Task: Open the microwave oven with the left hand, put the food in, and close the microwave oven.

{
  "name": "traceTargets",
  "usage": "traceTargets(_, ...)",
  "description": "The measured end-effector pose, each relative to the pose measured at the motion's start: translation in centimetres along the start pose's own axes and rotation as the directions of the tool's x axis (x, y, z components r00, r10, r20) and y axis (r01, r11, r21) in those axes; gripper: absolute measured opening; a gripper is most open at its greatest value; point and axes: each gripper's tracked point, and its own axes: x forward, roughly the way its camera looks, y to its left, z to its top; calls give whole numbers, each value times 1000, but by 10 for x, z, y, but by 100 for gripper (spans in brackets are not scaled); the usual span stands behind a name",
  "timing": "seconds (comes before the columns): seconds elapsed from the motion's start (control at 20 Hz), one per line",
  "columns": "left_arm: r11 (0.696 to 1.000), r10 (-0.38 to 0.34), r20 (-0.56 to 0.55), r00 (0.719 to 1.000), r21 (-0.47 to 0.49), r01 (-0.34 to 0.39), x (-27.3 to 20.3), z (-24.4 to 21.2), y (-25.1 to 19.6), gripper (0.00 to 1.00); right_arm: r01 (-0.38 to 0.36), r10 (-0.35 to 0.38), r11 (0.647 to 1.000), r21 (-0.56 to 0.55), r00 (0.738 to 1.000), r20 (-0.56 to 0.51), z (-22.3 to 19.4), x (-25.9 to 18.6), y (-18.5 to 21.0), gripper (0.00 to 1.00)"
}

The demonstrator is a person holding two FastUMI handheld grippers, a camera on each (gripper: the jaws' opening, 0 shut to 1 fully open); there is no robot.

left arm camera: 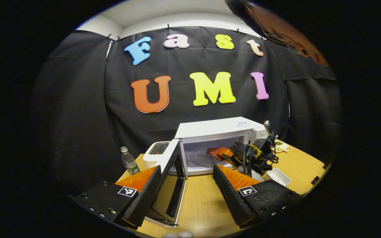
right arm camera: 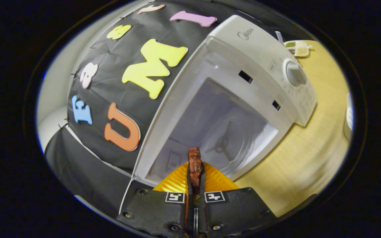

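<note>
1. The right gripper [right arm camera: 195,185] is clenched on the food [right arm camera: 195,165], a thin reddish-brown strip with a rough, glistening surface; both fingers press flat against its sides, and ridged wedge-shaped pads flank it.
2. In the right gripper view the strip stands on edge, its long axis running forward along the fingers, its free end pointing into the open cavity of the microwave oven [right arm camera: 260,53].
3. In the left gripper view the same food [left arm camera: 217,152] appears as a red slab at the mouth of the cavity, held by the right gripper [left arm camera: 230,157], a dark cluster of cables and brackets.
4. The left gripper [left arm camera: 187,188] hangs released, its two fingers spread wide with nothing between them; their inner faces are toothed and the backs carry ribbed wedges and small square markers.
5. The microwave oven [left arm camera: 220,129] is a smooth white box; its door [left arm camera: 172,185], a dark-windowed panel, stands swung out between the left gripper's fingers in that view.
6. Inside sits a round glass turntable [right arm camera: 223,145], and a round dial [right arm camera: 295,74] sits on the control panel.
7. The table [left arm camera: 203,205] is pale wood grain. On it stand a white toaster [left arm camera: 155,152], a clear plastic bottle [left arm camera: 129,161] and a small white rectangular dish [left arm camera: 278,177].
</note>
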Motion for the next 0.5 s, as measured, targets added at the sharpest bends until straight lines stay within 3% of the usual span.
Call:
traceTargets(0.2,1000,3,-6,1000,14,-3,2,-3,8,95,143,-139,989,-47,987,76,-9,34,-27,8)
traceTargets(0.4,1000,4,-11,1000,18,-4,2,-5,11,95,155,-151,987,-42,986,75,-26,69,-26,8)
traceTargets(0.45,1000,2,-14,1000,18,-2,3,-6,11,95,164,-158,984,-74,984,78,-30,76,-28,0)
traceTargets(0.5,1000,2,-13,1000,17,-2,2,-5,10,95,150,-142,984,-95,986,87,-28,83,-26,10)
